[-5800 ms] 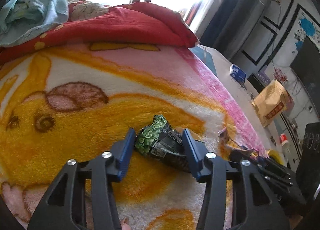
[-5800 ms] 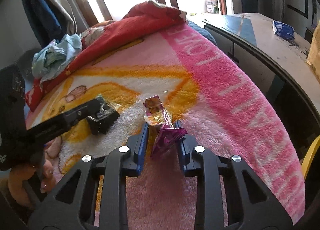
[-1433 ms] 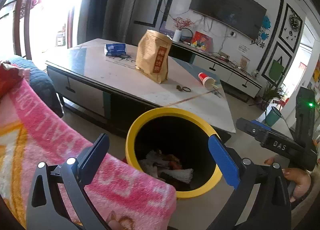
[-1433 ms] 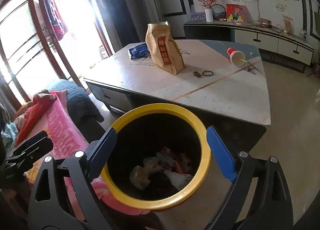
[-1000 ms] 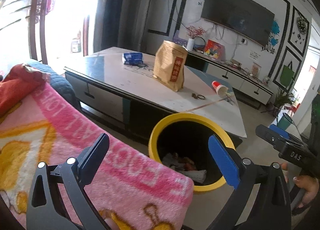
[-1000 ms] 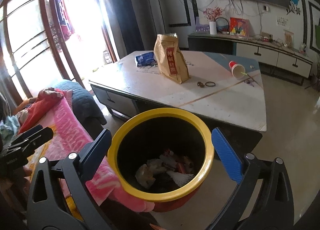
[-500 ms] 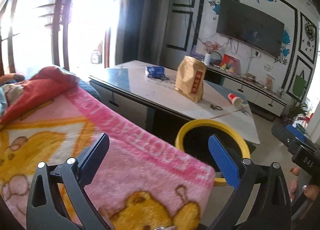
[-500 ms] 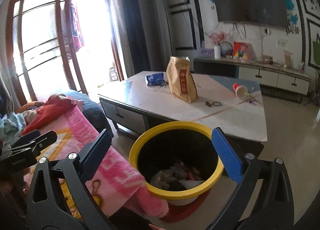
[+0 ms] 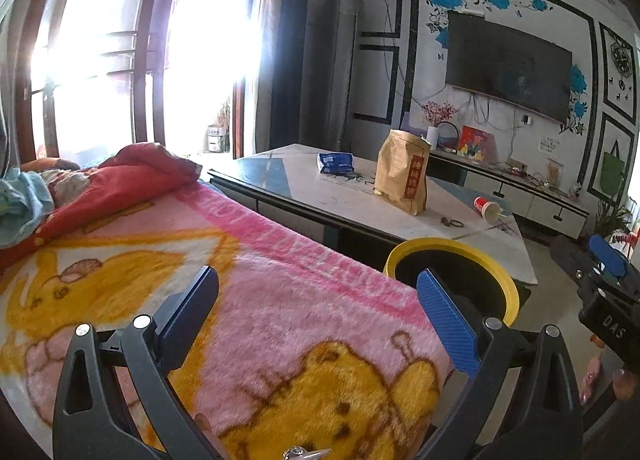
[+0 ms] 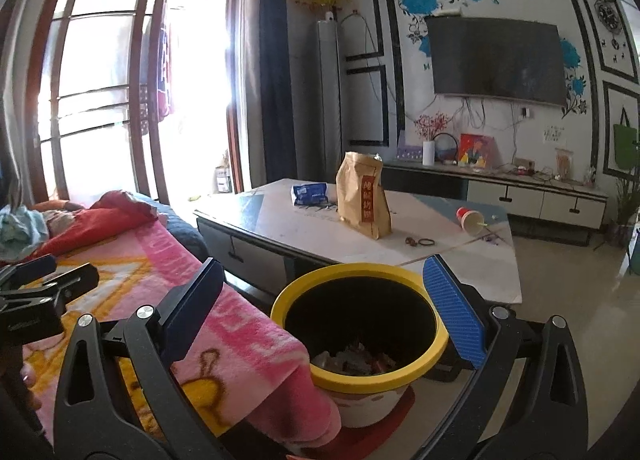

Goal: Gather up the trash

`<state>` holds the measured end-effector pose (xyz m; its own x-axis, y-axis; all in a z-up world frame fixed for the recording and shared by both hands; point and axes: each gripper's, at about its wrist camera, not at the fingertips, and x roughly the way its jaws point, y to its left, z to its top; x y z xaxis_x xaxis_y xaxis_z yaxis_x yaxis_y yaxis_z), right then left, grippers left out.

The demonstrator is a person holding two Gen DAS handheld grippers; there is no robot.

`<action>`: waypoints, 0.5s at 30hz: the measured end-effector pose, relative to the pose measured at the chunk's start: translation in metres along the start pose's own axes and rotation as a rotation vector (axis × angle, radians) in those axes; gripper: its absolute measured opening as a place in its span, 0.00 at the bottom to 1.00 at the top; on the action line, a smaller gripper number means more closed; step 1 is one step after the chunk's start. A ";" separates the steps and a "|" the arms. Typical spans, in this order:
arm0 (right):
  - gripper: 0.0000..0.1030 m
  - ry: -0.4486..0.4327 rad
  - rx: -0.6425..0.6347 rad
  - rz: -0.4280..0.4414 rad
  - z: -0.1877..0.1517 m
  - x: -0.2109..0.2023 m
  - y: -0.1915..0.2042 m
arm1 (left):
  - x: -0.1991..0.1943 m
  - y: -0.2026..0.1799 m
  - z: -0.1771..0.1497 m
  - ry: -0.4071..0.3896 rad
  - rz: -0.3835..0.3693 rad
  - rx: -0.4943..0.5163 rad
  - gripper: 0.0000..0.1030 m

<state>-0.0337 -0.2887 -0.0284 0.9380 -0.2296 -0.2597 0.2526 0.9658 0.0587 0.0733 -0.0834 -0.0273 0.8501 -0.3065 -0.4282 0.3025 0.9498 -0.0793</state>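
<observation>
Left gripper (image 9: pixel 318 316) agape over blanket (image 9: pixel 280 300); bin (image 9: pixel 448 256) seemingly beside.

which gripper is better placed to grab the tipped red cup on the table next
Probably the right. The right gripper is open and faces across the yellow bin toward the red cup on the table. The left gripper, also open, hangs over the pink blanket, farther off.
</observation>
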 end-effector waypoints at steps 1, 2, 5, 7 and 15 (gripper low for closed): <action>0.89 -0.009 -0.007 0.004 -0.001 0.001 0.002 | -0.002 0.001 -0.002 -0.002 0.001 -0.003 0.94; 0.89 -0.016 -0.013 0.006 -0.002 0.001 0.003 | -0.004 0.002 -0.004 -0.007 0.003 -0.005 0.94; 0.89 -0.010 -0.009 0.023 -0.007 0.003 0.008 | -0.011 0.004 -0.011 -0.023 0.014 -0.002 0.94; 0.89 -0.018 -0.018 0.025 -0.012 0.004 0.011 | -0.011 0.006 -0.013 -0.022 0.018 -0.008 0.94; 0.89 -0.023 -0.021 0.019 -0.017 0.002 0.013 | -0.014 0.011 -0.016 -0.028 0.023 -0.032 0.94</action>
<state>-0.0322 -0.2744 -0.0443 0.9479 -0.2135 -0.2363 0.2296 0.9723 0.0427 0.0578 -0.0673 -0.0368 0.8685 -0.2858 -0.4049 0.2692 0.9580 -0.0988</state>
